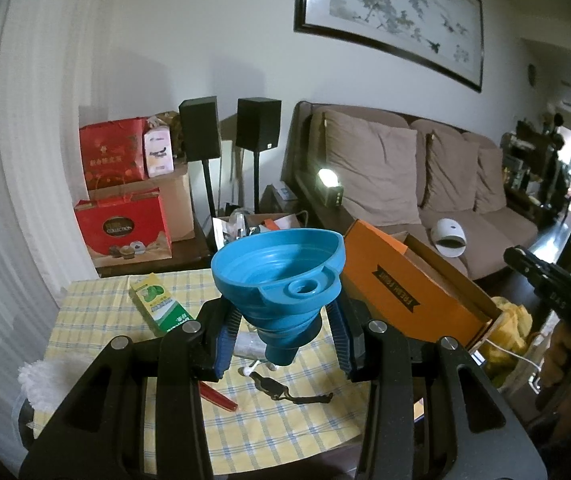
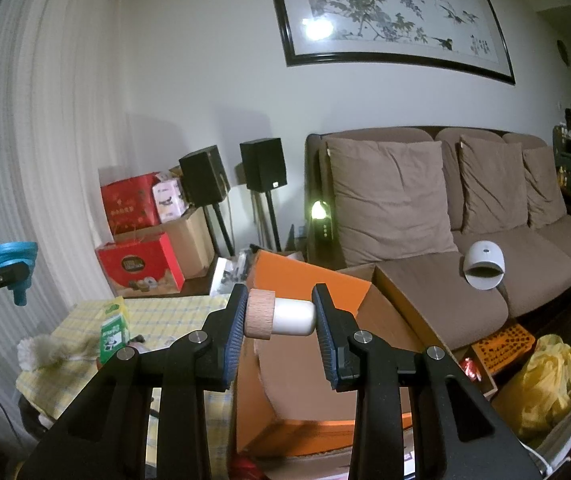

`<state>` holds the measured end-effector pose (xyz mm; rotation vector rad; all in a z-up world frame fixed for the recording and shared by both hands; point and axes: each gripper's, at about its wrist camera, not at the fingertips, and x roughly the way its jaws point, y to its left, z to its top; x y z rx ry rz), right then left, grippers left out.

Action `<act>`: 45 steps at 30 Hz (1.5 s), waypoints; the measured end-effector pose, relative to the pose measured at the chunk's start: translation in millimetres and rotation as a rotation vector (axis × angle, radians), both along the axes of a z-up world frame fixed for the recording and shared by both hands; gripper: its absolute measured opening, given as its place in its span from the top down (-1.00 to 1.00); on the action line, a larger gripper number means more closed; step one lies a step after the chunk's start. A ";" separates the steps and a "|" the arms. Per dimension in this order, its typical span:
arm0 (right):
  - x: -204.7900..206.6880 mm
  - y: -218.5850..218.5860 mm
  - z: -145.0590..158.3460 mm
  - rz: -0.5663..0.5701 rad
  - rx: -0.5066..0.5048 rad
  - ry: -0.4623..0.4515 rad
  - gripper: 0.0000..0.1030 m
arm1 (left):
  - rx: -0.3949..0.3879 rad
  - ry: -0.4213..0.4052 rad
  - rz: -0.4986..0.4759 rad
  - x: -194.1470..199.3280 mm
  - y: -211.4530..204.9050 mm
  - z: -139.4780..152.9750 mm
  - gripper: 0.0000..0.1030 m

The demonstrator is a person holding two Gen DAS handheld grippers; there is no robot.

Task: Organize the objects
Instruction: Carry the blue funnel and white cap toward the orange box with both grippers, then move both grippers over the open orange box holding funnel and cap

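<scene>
- Left wrist view: the left claw is clamped on a blue collapsible silicone funnel, wide mouth tilted toward the camera, spout pointing down, held above the bench with its yellow checked cloth.
- On the bench, far left, a green and white carton lies flat; near the claw lie a dark key-like item and a red stick.
- Just right of the funnel an open orange cardboard box stands tilted.
- Right wrist view: the right claw is clamped on a white stopper with a wooden cap, held sideways above the orange box.
- At far left, the funnel sits in the other claw.
</scene>
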<state>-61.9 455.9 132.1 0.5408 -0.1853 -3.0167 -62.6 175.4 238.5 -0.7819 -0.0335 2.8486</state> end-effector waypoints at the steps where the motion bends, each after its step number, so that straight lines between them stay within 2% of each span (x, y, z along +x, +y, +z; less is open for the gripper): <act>1: 0.0 0.1 -0.4 -0.002 0.000 0.000 0.37 | -0.001 -0.001 -0.002 -0.1 1.0 -0.2 0.26; 15: -1.3 7.3 -4.9 -0.008 -0.004 -0.017 0.37 | -0.004 0.008 -0.025 -0.7 12.3 4.7 0.26; 20: 0.2 9.5 -4.9 -0.018 -0.010 -0.017 0.37 | 0.017 -0.005 -0.041 1.2 14.5 2.6 0.26; 45: -3.3 16.8 -3.4 -0.053 -0.008 -0.035 0.37 | -0.015 -0.013 -0.077 -2.0 39.2 -3.5 0.26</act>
